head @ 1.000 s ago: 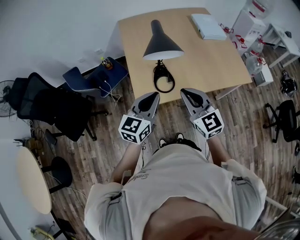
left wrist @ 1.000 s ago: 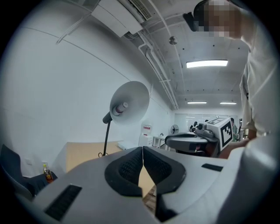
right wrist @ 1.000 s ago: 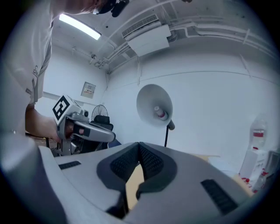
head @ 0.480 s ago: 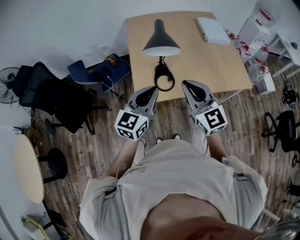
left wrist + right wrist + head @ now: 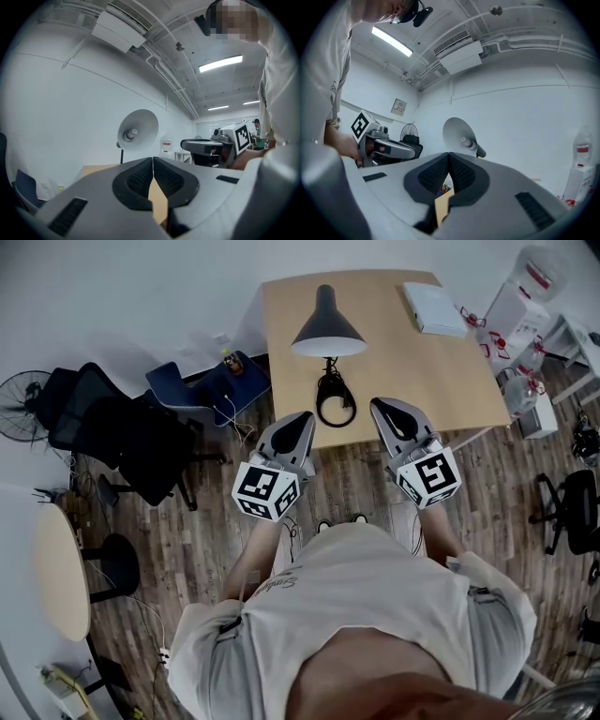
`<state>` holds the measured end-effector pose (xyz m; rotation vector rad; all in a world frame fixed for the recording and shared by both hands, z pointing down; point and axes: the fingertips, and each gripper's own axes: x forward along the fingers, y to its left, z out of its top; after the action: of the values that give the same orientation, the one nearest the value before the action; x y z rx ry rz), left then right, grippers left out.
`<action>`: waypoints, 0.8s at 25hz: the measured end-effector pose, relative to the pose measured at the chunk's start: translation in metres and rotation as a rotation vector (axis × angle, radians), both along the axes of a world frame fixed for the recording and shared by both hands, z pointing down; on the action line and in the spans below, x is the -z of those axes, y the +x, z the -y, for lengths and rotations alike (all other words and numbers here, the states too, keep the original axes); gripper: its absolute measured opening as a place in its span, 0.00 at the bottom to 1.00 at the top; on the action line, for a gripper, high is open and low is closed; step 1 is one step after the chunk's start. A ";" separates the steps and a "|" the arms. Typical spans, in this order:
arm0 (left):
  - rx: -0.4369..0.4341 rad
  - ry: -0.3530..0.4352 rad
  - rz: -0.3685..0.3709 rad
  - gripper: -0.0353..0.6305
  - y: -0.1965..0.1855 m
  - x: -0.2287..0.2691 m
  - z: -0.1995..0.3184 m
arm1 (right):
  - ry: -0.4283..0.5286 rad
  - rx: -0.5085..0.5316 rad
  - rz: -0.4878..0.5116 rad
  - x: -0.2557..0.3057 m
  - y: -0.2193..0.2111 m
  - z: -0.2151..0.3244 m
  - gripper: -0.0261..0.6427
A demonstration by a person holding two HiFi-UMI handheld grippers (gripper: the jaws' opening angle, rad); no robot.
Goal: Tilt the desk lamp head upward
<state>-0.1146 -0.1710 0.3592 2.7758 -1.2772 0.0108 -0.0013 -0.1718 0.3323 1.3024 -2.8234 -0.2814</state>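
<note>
A dark desk lamp with a cone shade (image 5: 326, 324) stands on the wooden desk (image 5: 441, 371), its head facing down, its coiled cable (image 5: 335, 401) in front of it. The lamp's white inside and bulb (image 5: 136, 130) face the left gripper view, and the shade (image 5: 461, 135) also shows in the right gripper view. My left gripper (image 5: 299, 418) is shut and empty, short of the desk's near edge, left of the lamp. My right gripper (image 5: 382, 407) is shut and empty, at the desk's near edge, right of the lamp.
A white book or box (image 5: 435, 307) lies at the desk's far right. Black office chairs (image 5: 117, 442) and a blue chair (image 5: 208, 388) stand left of the desk. A round table (image 5: 58, 568) is at lower left. Bottles and white furniture (image 5: 525, 324) crowd the right.
The view has shifted slightly, so the desk and lamp sit a little further right and lower in frame. Both grippers stay shut at the desk's near edge.
</note>
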 end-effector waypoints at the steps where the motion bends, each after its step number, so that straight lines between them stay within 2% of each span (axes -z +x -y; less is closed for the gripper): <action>1: 0.010 0.001 -0.009 0.08 -0.001 -0.001 0.002 | 0.005 0.004 -0.003 -0.001 -0.001 -0.001 0.03; 5: 0.022 0.007 -0.043 0.08 0.002 0.003 0.006 | 0.018 0.015 -0.016 -0.001 -0.002 -0.004 0.03; 20: 0.027 -0.033 -0.046 0.08 0.002 -0.009 0.013 | -0.022 0.015 -0.002 -0.012 0.005 0.004 0.03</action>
<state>-0.1127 -0.1845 0.3678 2.7142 -1.2916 -0.0337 0.0033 -0.1759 0.3445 1.2769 -2.8275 -0.2509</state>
